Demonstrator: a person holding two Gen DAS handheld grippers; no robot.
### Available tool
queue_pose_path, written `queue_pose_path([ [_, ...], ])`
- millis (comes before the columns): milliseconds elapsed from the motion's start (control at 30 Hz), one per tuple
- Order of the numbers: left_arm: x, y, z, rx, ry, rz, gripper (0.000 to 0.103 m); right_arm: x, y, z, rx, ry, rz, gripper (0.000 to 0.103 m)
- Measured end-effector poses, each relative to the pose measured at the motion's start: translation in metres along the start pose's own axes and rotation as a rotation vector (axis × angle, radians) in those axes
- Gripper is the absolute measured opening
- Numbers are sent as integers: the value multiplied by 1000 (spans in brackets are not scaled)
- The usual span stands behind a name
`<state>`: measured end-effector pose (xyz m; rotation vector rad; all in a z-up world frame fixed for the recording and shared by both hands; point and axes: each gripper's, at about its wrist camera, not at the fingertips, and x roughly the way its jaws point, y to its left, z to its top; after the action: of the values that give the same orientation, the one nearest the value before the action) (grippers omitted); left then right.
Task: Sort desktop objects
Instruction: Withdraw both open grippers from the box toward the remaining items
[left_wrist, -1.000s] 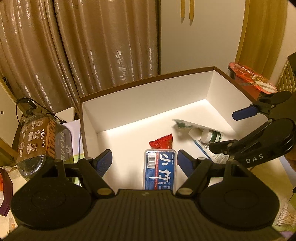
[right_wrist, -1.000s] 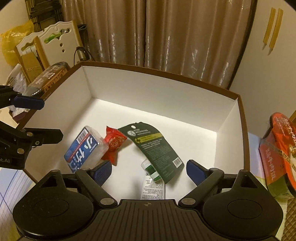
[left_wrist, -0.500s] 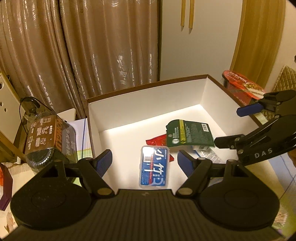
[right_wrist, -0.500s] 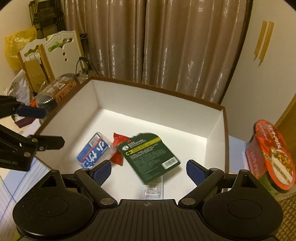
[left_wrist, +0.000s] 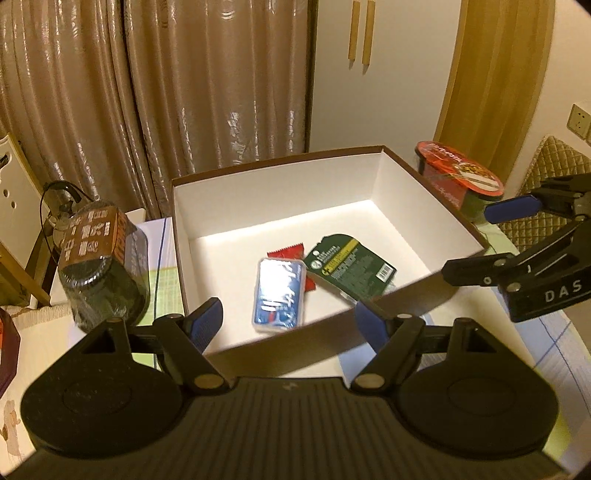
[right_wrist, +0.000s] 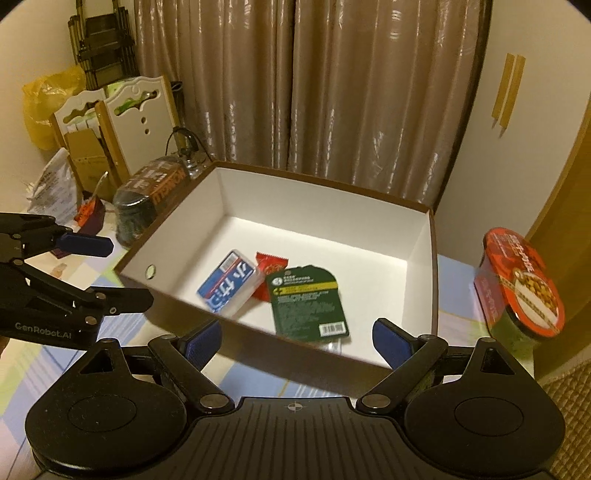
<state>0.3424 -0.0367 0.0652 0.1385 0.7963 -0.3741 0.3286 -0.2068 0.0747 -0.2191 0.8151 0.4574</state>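
Observation:
A white box with a brown rim (left_wrist: 280, 173) (right_wrist: 321, 184) stands on the table. Inside it lie a blue-and-white plastic case (left_wrist: 279, 293) (right_wrist: 227, 282), a red snack packet (left_wrist: 286, 252) (right_wrist: 269, 264) and a dark green carded package (left_wrist: 351, 267) (right_wrist: 306, 301). My left gripper (left_wrist: 290, 321) is open and empty, pulled back above the box's near wall. My right gripper (right_wrist: 295, 338) is open and empty, outside the box's near wall. Each gripper shows in the other's view, the right (left_wrist: 491, 236) and the left (right_wrist: 110, 271).
A dark jar with a brown label (left_wrist: 99, 266) (right_wrist: 147, 195) lies left of the box. A red-lidded instant noodle cup (left_wrist: 458, 177) (right_wrist: 521, 284) stands right of it. Curtains hang behind. Chairs and bags (right_wrist: 92, 122) crowd the far left.
Both grippers have drawn back and up from inside the box to outside its near wall. The green package has dropped flat onto the box floor.

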Motion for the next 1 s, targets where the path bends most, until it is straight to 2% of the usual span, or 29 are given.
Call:
queue_pose_path([
  [267, -28, -10, -23, -2, -11, -6, 79, -35, 11, -38, 13, 7, -9, 91],
  [467, -49, -19, -51, 9, -13, -20, 80, -60, 8, -85, 62, 33, -39, 91],
  [600, -53, -31, -79, 18, 18, -35, 81, -71, 5, -118, 103, 61, -57, 91],
  [833, -55, -51, -125, 11, 80, -73, 88, -89, 8, -161, 149, 87, -84, 91],
  [1000, -57, -64, -156, -1, 106, -75, 95, -92, 16, -185, 111, 112, -103, 91],
])
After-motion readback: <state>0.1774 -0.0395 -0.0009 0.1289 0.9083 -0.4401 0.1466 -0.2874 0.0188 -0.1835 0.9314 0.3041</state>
